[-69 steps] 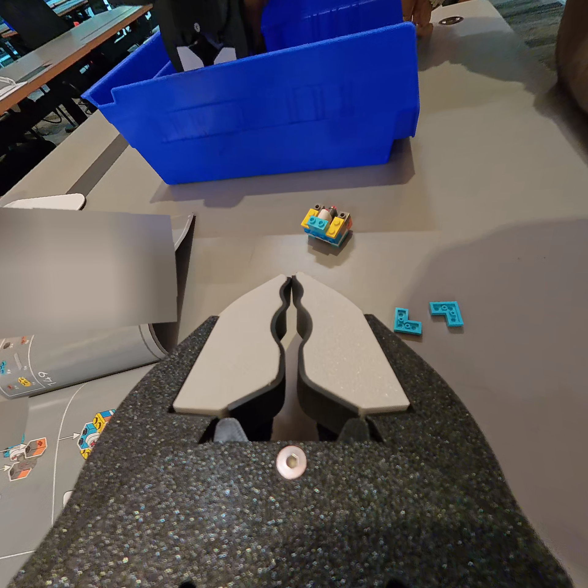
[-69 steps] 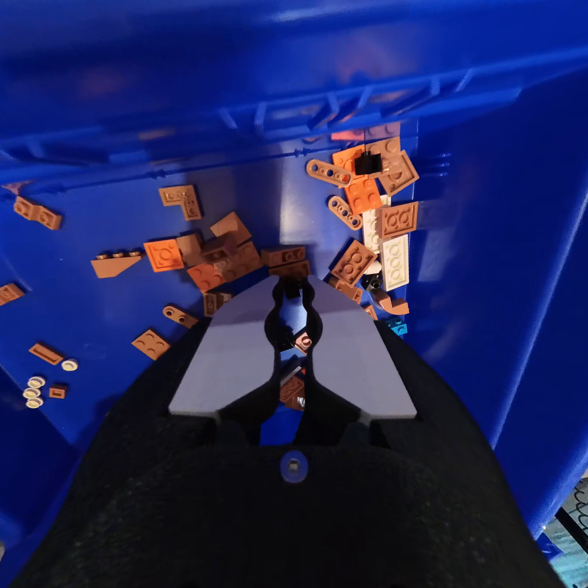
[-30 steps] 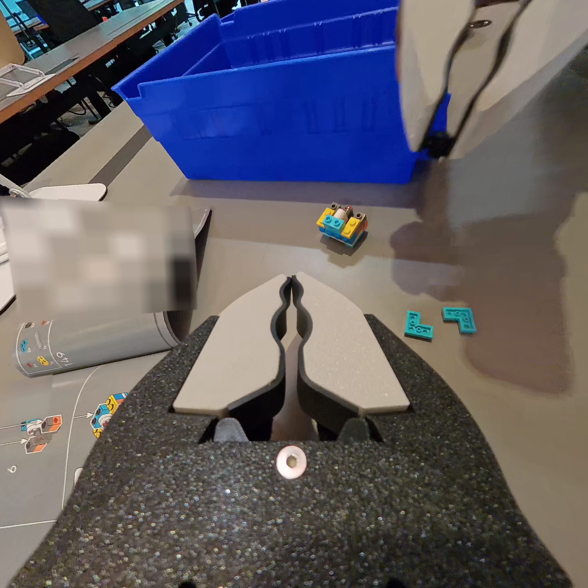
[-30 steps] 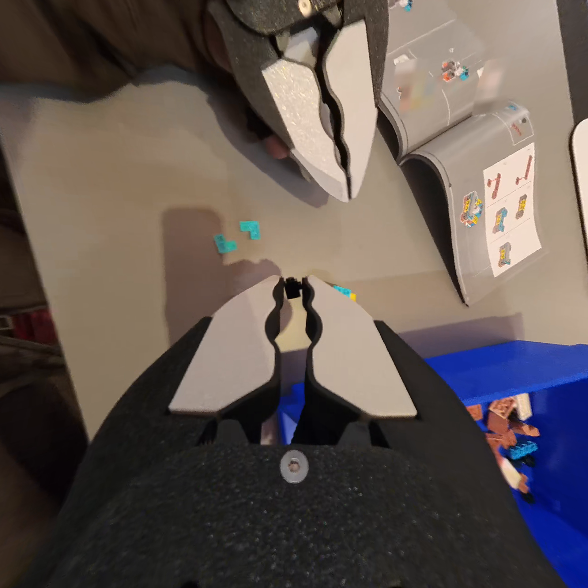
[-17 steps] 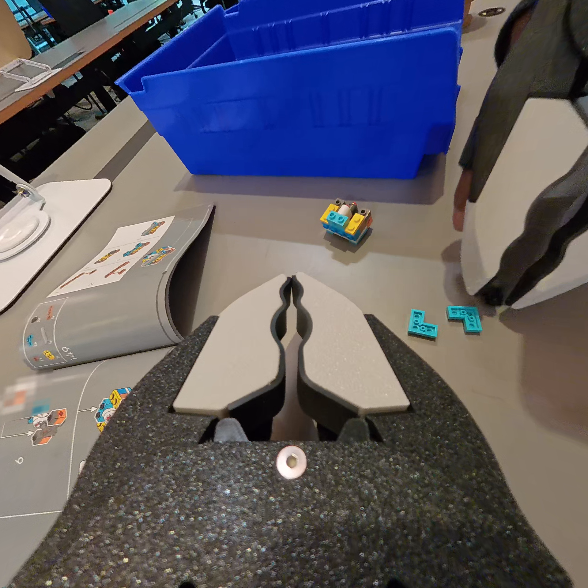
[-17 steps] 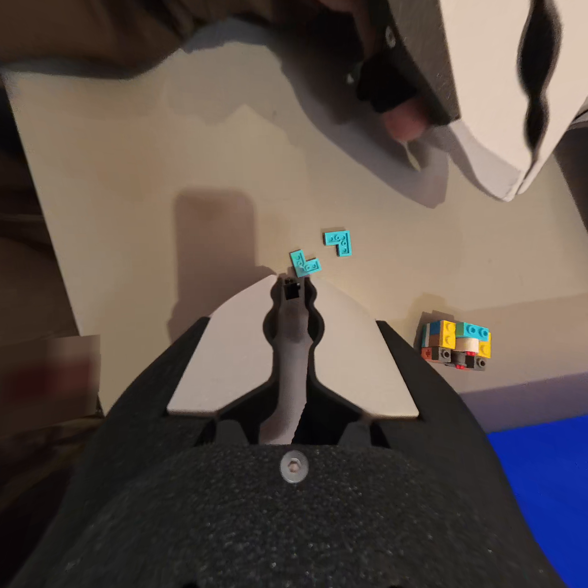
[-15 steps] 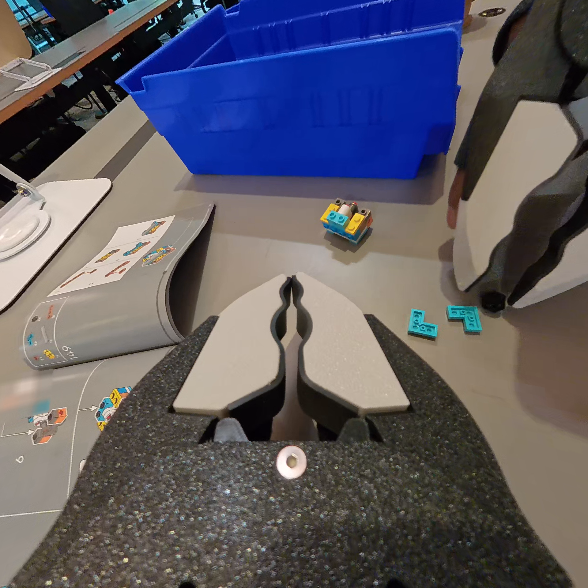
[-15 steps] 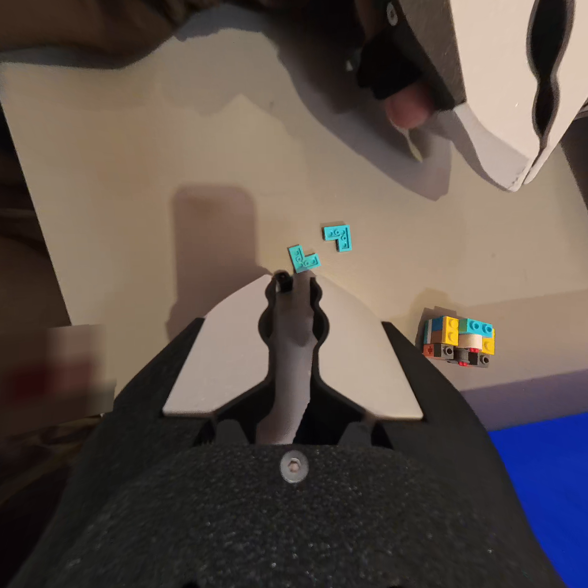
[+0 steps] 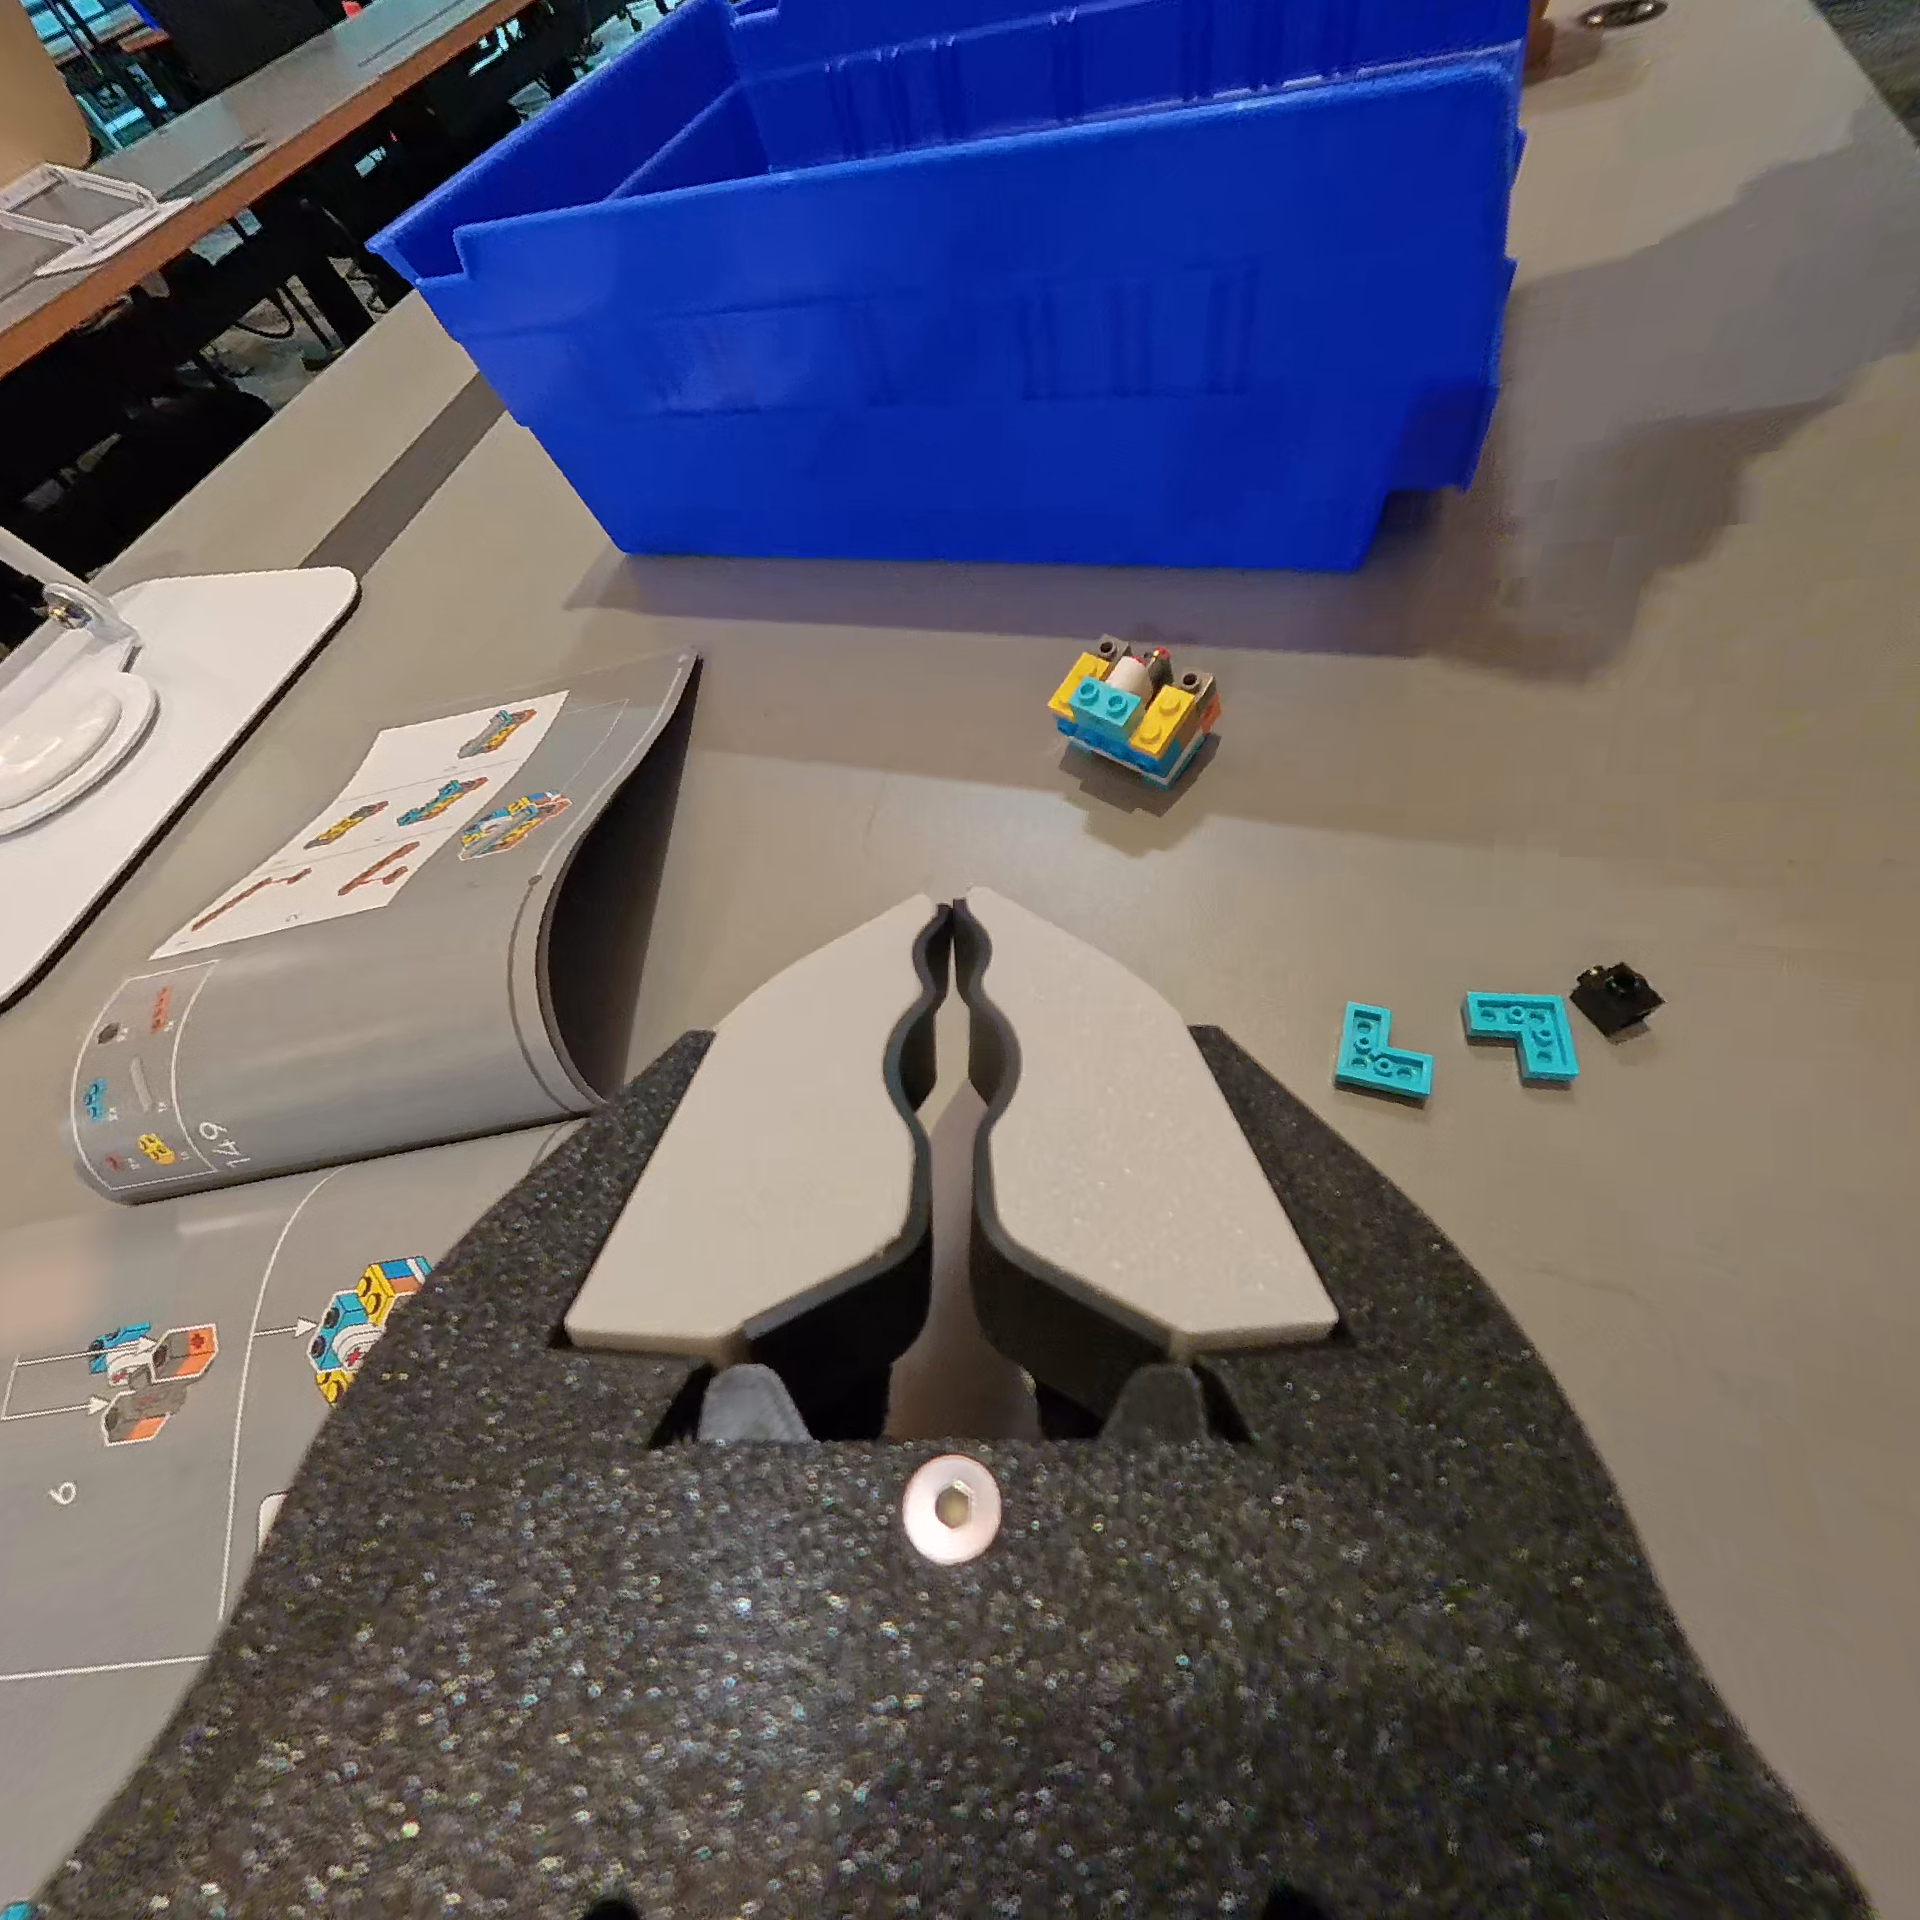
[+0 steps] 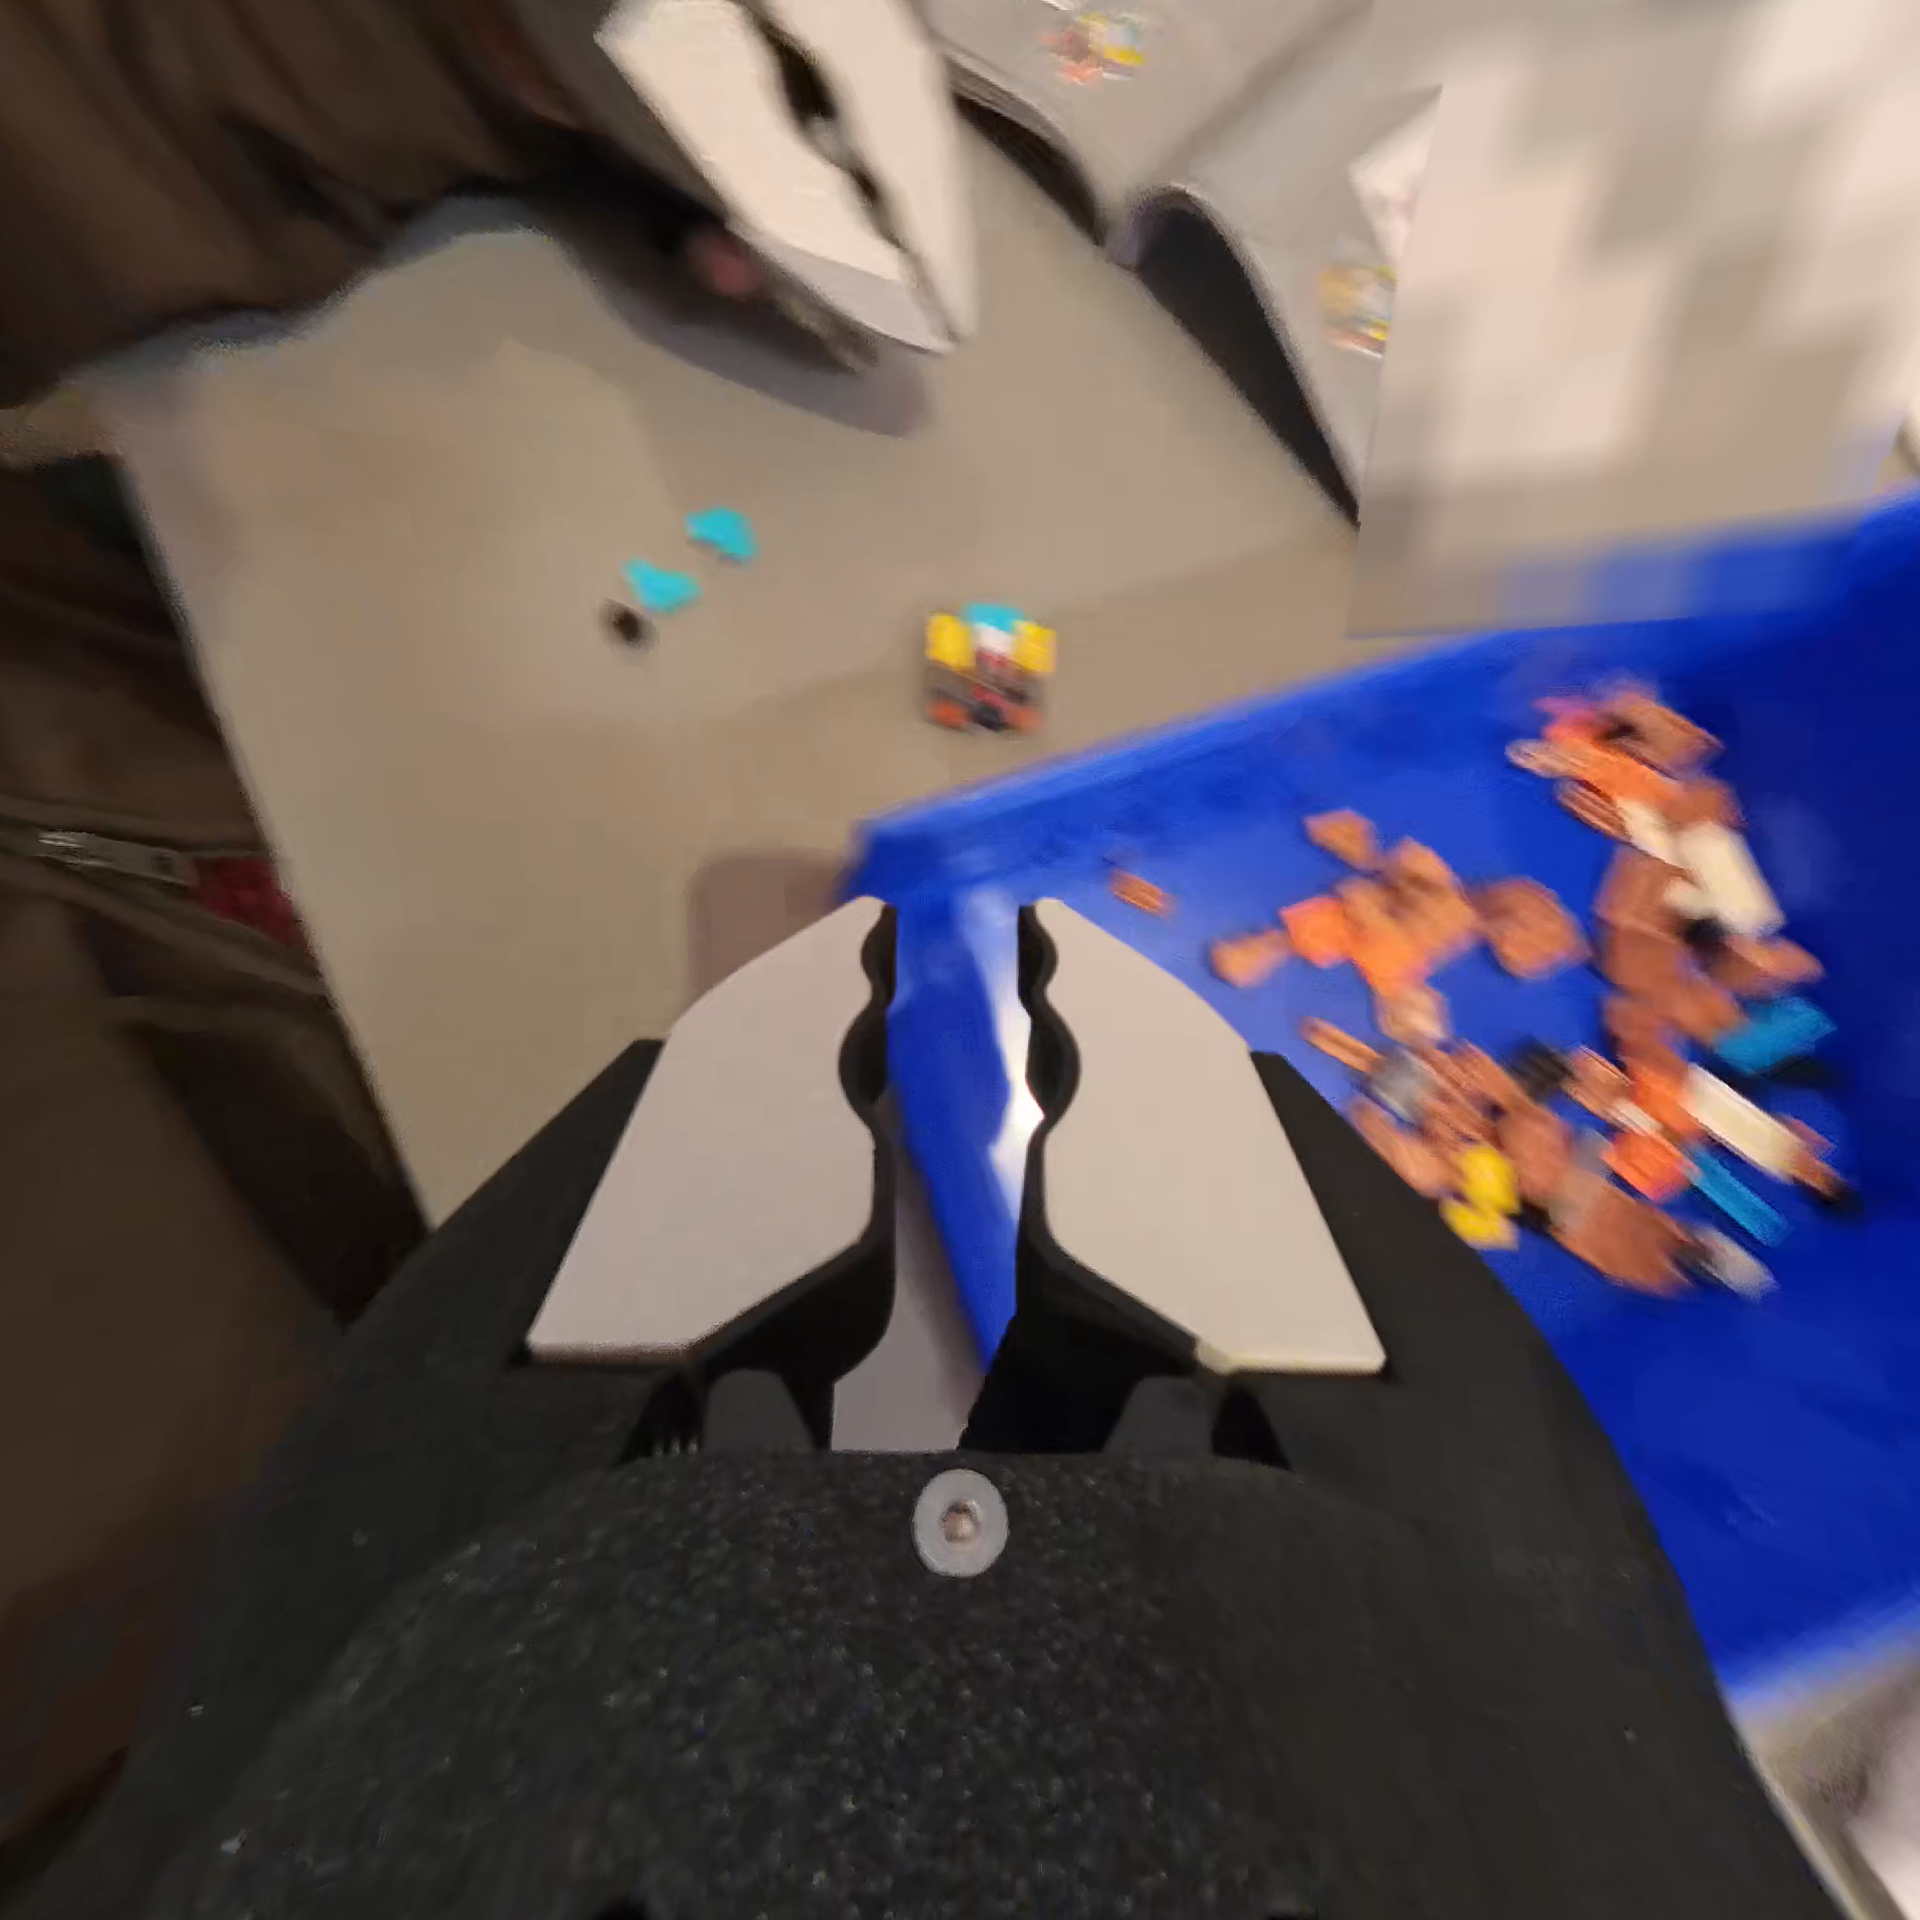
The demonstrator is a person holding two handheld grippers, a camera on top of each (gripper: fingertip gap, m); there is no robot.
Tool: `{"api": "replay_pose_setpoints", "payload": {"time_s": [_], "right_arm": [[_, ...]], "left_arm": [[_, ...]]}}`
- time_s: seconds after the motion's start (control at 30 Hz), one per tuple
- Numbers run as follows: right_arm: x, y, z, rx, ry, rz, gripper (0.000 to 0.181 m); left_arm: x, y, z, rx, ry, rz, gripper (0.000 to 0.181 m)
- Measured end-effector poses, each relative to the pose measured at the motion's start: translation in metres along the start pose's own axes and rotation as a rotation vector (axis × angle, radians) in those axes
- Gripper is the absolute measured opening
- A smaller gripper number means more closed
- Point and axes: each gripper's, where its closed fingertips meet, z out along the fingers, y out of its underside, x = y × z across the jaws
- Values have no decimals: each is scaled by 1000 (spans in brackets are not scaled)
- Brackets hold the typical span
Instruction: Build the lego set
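A small yellow, teal and orange lego build [image 9: 1135, 717] stands on the grey table; it also shows blurred in the right wrist view [image 10: 987, 665]. Two teal L-shaped plates [image 9: 1382, 1055] [image 9: 1523, 1034] lie to its right, with a small black piece [image 9: 1616, 1000] beside them. My left gripper [image 9: 954, 906] is shut and empty, short of the build. My right gripper [image 10: 954, 914] is open and empty, raised over the near corner of the blue bin [image 10: 1351, 779]. The black piece [image 10: 624, 621] lies beside the teal plates [image 10: 660, 584].
The blue bin [image 9: 987, 312] stands behind the build and holds several orange and brown pieces [image 10: 1558, 987]. An open instruction booklet [image 9: 395, 935] lies left. A white stand base [image 9: 156, 707] sits far left. A person's dark sleeve [image 10: 156, 156] fills the left of the right wrist view. My right fingertips sit around 20 cm from my left ones.
My right gripper set the black piece down beside the teal plates, opened, and swung away toward the blue bin. My left gripper has stayed shut and still.
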Motion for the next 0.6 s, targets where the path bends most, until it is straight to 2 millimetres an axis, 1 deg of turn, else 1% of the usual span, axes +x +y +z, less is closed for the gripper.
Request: {"api": "replay_pose_setpoints", "payload": {"time_s": [0.1, 0.17, 0.23, 0.4, 0.47, 0.6], "right_arm": [[63, 25, -20, -91, 135, 9, 22], [96, 37, -24, -141, 174, 10, 22], [122, 44, -22, -184, 193, 12, 21], [168, 50, -8, -273, 227, -44, 20], [179, 49, -2, -287, 222, -66, 19], [191, 48, 16, -310, 194, -109, 16]], "left_arm": [[-1, 0, 0, 3, -4, -6, 0], [-2, 0, 0, 5, -8, -10, 0], [-3, 0, -1, 5, -12, -15, 0], [-6, -1, -2, 15, -22, -33, 0], [-7, -2, -2, 19, -23, -42, 0], [-8, -2, -2, 23, -18, -62, 0]]}}
